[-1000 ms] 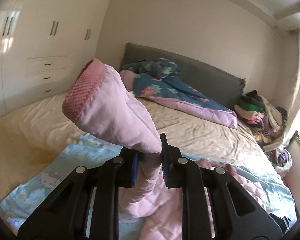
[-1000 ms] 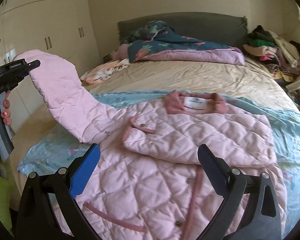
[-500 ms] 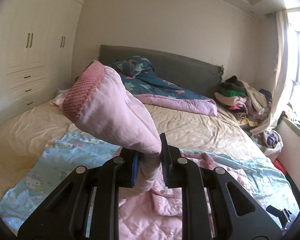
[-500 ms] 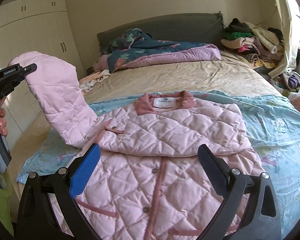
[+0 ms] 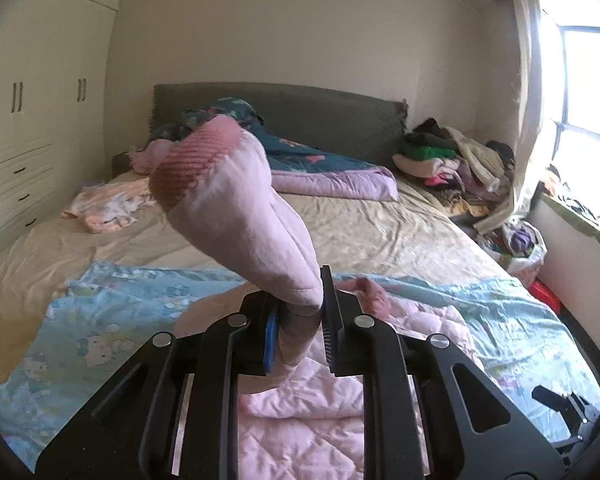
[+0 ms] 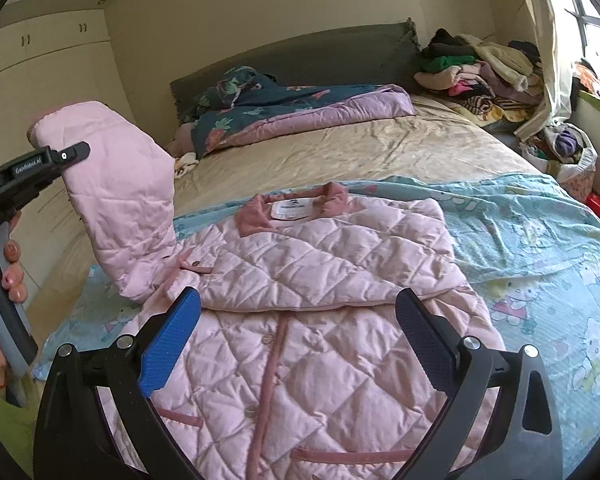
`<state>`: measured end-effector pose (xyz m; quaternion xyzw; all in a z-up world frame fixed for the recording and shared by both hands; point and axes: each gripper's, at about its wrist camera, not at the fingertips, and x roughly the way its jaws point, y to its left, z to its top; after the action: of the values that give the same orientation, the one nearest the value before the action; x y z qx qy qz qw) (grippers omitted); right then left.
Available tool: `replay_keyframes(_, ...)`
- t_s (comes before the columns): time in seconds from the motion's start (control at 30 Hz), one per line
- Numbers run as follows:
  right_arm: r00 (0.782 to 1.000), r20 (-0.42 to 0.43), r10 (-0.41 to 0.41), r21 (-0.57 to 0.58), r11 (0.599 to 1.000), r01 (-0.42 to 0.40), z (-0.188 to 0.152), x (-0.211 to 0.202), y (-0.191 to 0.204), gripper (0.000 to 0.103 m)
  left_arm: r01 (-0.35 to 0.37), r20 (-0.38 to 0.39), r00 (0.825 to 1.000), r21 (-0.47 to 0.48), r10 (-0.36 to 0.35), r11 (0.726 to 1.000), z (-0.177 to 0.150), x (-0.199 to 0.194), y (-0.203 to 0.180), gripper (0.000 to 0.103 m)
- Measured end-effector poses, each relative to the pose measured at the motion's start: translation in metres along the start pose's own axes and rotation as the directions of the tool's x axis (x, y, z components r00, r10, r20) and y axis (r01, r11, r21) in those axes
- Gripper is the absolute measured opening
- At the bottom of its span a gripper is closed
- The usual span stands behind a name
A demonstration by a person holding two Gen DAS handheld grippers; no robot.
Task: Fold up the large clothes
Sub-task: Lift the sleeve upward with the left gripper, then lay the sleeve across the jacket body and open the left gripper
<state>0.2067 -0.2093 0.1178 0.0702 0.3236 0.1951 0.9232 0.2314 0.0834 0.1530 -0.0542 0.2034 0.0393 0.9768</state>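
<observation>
The pink quilted jacket (image 6: 320,320) lies front-up on a blue cartoon-print sheet (image 6: 540,248) spread over the bed (image 6: 380,152). Its sleeve (image 5: 240,208) is lifted, pinched between the left gripper's (image 5: 300,334) fingers. The right gripper's (image 6: 296,340) fingers spread wide and empty above the jacket.

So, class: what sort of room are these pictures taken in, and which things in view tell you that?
A home bedroom, most likely. A wide bed with a grey headboard fills it, built-in wardrobes line one wall, and a heap of clothes sits by the window.
</observation>
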Motion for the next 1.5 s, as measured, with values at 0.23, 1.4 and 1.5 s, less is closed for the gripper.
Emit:
replay_keyframes(0.23,1.0,-0.002,-0.031,0.042,0.999,0.031,-0.003,-0.002,-0.024,0.097,0.051,-0.05,0.998,0.056,-0.048,0.997,-0.022,0.018,-0.035,0.011)
replay_keyframes(1.4,0.988,-0.058,-0.141,0.238,0.959,0.151,-0.028,0.008,-0.12,0.097,0.198,-0.395,0.916,0.291,-0.072,0.936,-0.156,0.093,-0.133,0.026)
replay_keyframes(1.5,0.988,-0.058,-0.142,0.244,0.958,0.152,-0.028,0.008,-0.122,0.097,0.215,-0.429,0.901,0.306,-0.068,0.927,-0.164,0.094,-0.137,0.062)
